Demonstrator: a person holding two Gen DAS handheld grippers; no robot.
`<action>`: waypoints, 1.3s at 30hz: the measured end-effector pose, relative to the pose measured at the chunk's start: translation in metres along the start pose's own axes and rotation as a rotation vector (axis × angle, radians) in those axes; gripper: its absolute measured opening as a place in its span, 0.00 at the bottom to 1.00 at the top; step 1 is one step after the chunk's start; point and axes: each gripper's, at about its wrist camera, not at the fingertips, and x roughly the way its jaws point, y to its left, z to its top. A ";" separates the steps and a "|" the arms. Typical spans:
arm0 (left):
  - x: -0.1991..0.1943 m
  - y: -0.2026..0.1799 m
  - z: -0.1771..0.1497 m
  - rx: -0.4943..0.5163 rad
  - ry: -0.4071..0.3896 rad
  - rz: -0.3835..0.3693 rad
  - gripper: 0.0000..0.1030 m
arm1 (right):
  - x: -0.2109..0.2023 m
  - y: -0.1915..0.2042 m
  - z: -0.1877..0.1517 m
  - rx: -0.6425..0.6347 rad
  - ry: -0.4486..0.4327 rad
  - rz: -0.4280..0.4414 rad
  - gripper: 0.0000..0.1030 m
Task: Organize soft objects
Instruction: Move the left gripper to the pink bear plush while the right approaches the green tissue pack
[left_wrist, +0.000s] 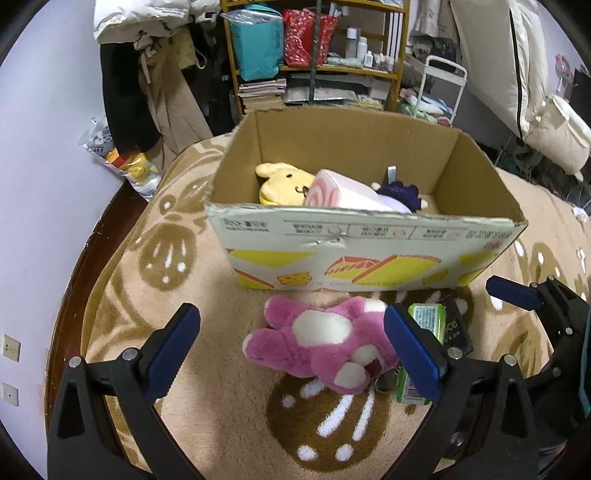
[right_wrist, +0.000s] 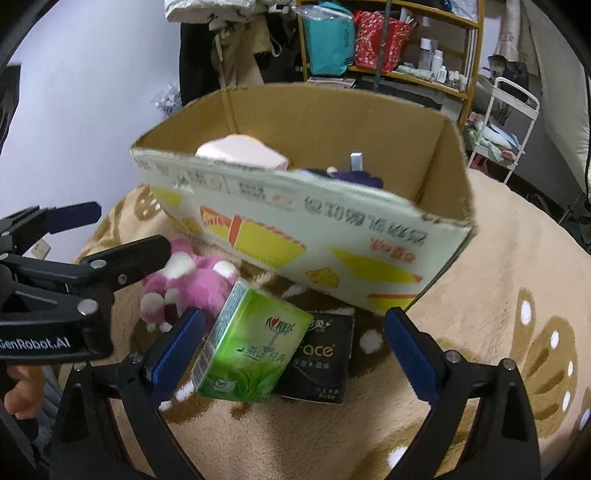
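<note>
A pink plush bear (left_wrist: 325, 343) lies on the beige blanket in front of an open cardboard box (left_wrist: 369, 243). My left gripper (left_wrist: 291, 350) is open, its fingers on either side of the bear, not touching it. The box holds a yellow plush (left_wrist: 280, 182), a pink roll-cake plush (left_wrist: 343, 192) and a dark purple plush (left_wrist: 400, 192). In the right wrist view my right gripper (right_wrist: 295, 347) is open around a green tissue pack (right_wrist: 251, 350) and a black tissue pack (right_wrist: 321, 362). The bear (right_wrist: 195, 284) and the box (right_wrist: 295, 229) show there too.
The beige and brown patterned blanket (left_wrist: 221, 406) covers the bed. A wooden shelf (left_wrist: 314, 55) with bags and bottles stands behind the box. Hanging clothes (left_wrist: 147, 74) are at the back left, a white rack (left_wrist: 439, 88) at the back right.
</note>
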 end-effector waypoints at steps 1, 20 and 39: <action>0.002 -0.001 0.000 0.005 0.007 -0.001 0.96 | 0.002 0.002 -0.001 -0.009 0.009 -0.001 0.99; 0.024 -0.011 -0.011 0.042 0.099 -0.068 0.96 | 0.029 0.007 -0.008 -0.021 0.091 0.044 0.99; 0.044 0.000 -0.014 0.003 0.147 -0.118 0.96 | 0.026 0.009 -0.008 -0.020 0.129 0.100 0.78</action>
